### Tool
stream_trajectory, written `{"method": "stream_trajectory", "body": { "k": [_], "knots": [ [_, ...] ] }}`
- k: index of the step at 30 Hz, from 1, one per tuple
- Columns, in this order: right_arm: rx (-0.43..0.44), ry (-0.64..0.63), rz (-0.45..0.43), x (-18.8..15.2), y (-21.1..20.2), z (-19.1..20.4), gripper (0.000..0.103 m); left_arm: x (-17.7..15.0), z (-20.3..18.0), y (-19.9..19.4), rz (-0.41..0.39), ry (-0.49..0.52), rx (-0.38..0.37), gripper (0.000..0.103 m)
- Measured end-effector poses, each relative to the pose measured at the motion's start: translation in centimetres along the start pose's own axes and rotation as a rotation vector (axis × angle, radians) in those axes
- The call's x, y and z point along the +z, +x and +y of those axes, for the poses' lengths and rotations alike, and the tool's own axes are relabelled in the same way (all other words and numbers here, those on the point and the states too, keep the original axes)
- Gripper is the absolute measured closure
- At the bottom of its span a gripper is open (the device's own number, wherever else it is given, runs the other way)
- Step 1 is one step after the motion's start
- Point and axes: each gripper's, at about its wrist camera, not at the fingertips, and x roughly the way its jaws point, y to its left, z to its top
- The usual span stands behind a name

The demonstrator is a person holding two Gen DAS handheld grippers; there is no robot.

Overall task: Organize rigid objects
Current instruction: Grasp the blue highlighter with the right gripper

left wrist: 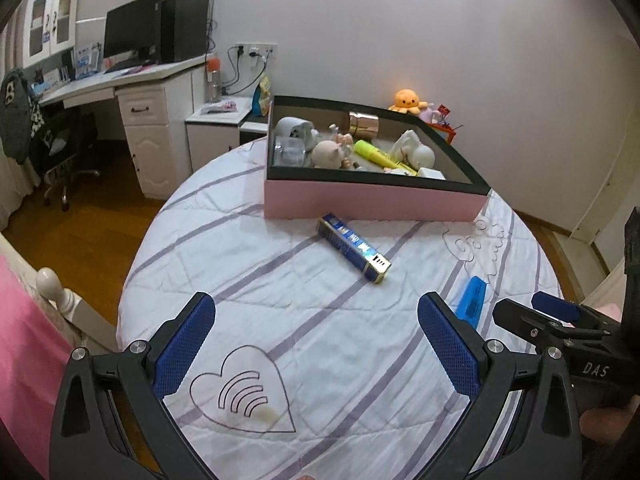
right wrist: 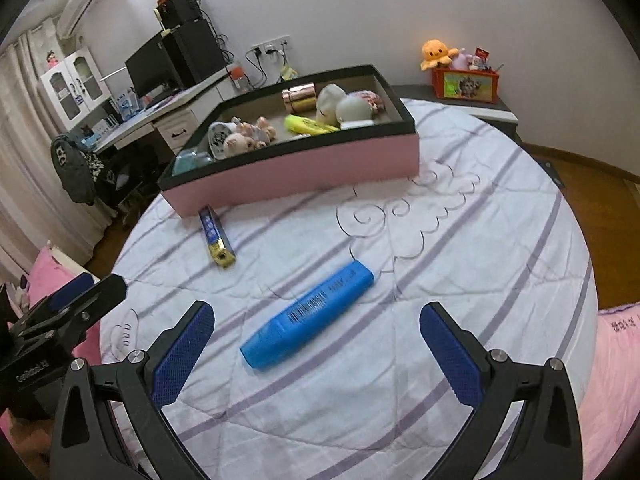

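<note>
A pink box with a black rim [left wrist: 372, 200] [right wrist: 296, 172] stands at the far side of the bed and holds a yellow highlighter [left wrist: 380, 154] [right wrist: 308, 125], a copper cup [left wrist: 363, 124], figurines and other small items. A blue and gold rectangular box [left wrist: 354, 247] [right wrist: 217, 236] lies on the quilt in front of it. A blue highlighter [right wrist: 308, 316] [left wrist: 474, 300] lies nearer. My left gripper [left wrist: 316, 340] is open and empty above the quilt. My right gripper [right wrist: 316, 344] is open and empty, just short of the blue highlighter.
The quilt is white with purple stripes [left wrist: 320, 320]. A desk with a monitor [left wrist: 132, 36] stands at the back left. An orange plush octopus [right wrist: 436, 52] sits by a red toy box [right wrist: 466, 84] at the back right. Wooden floor surrounds the bed.
</note>
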Motion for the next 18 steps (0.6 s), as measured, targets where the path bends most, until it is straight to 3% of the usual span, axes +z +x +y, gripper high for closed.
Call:
{"method": "stream_trajectory", "body": {
  "k": [12,18],
  "knots": [
    [-0.044,0.038,0.071,-1.6,2.9,0.6,0.000,-0.1,0.0,0.6,0.016,0.005,-0.005,0.001],
    [-0.040,0.033,0.032,-1.8,3.6,1.5,0.004,-0.2,-0.1,1.3,0.032,0.005,-0.007,0.001]
  ]
}}
